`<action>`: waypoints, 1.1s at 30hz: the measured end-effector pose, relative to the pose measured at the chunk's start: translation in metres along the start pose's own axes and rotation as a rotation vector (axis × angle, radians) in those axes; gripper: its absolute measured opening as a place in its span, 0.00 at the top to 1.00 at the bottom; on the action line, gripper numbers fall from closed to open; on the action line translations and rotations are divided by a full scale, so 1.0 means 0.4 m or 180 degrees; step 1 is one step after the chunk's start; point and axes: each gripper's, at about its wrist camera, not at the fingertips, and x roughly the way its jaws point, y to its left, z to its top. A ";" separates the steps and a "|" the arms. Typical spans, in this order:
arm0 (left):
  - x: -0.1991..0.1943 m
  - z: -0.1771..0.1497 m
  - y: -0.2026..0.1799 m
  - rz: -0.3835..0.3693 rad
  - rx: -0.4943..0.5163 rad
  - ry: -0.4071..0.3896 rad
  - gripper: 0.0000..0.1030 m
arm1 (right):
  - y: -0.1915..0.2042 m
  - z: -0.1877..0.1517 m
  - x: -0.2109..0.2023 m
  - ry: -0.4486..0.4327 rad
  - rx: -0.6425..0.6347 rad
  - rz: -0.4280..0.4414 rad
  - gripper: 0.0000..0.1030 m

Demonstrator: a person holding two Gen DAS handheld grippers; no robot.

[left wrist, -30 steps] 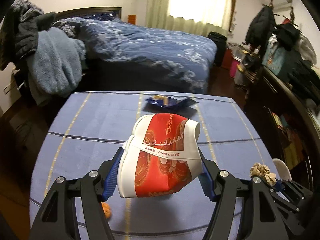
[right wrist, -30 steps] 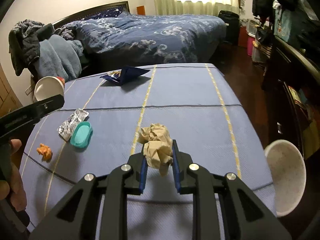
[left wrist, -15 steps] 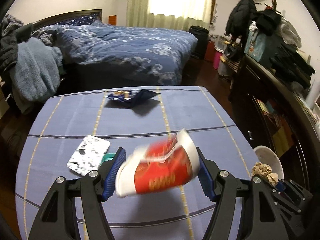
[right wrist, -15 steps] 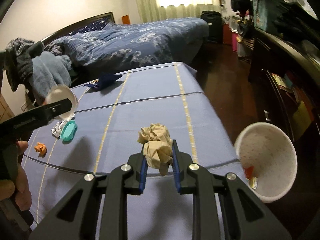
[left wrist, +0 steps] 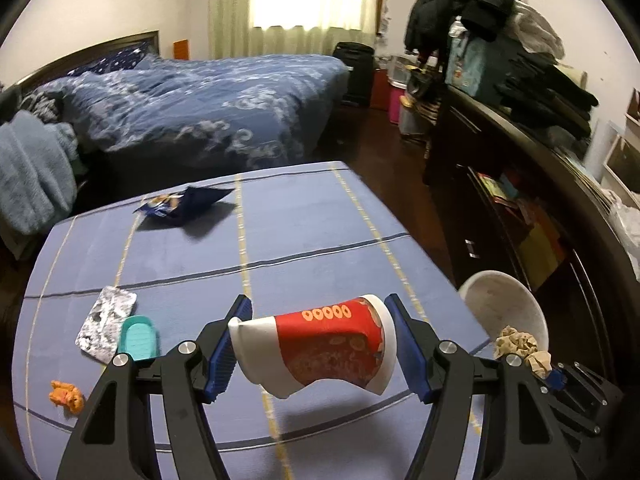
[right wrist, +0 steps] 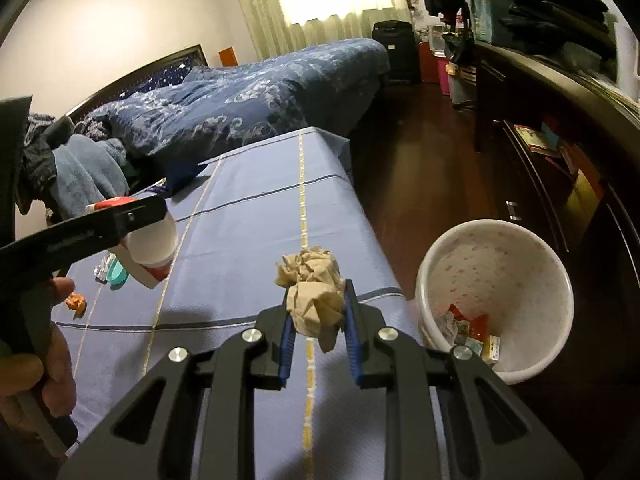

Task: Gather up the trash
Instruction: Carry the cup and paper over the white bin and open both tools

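A crushed red and white paper cup [left wrist: 320, 344] lies sideways between the blue pads of my left gripper [left wrist: 318, 340], which is shut on it above the table. The right wrist view shows that cup [right wrist: 150, 246] at the left, in the left gripper held by a hand [right wrist: 36, 364]. My right gripper [right wrist: 317, 312] is shut on a crumpled brown paper ball [right wrist: 314, 290] above the table's right edge. That ball [left wrist: 518, 346] also shows in the left wrist view. A white waste bin [right wrist: 496, 300] with some trash inside stands on the floor to the right.
On the blue striped tablecloth [left wrist: 300, 240] lie a dark blue snack bag [left wrist: 184, 206], a foil blister pack [left wrist: 106, 322], a teal lid [left wrist: 138, 338] and an orange scrap [left wrist: 66, 394]. A bed [left wrist: 192, 104] stands behind, a dark cabinet [left wrist: 540, 208] at the right.
Both grippers have swung to the right across the table with their loads. The waste bin has come much further into both views, and the cup has rolled to lie sideways.
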 end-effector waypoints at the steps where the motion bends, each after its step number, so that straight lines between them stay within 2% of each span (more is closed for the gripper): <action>1: -0.001 0.002 -0.013 -0.0016 0.0029 -0.0005 0.34 | -0.008 0.000 -0.006 -0.0018 0.0013 -0.0001 0.78; 10: 0.012 0.026 -0.169 -0.0261 0.0357 -0.0026 0.34 | -0.126 -0.004 -0.053 -0.0174 0.0245 -0.0173 0.78; 25: 0.149 0.037 -0.489 -0.0715 0.0902 0.0179 0.34 | -0.417 -0.039 -0.027 -0.0172 0.0845 -0.0686 0.78; 33: 0.239 0.034 -0.587 -0.0657 0.1068 0.0260 0.34 | -0.503 -0.057 0.034 -0.0096 0.0952 -0.0818 0.78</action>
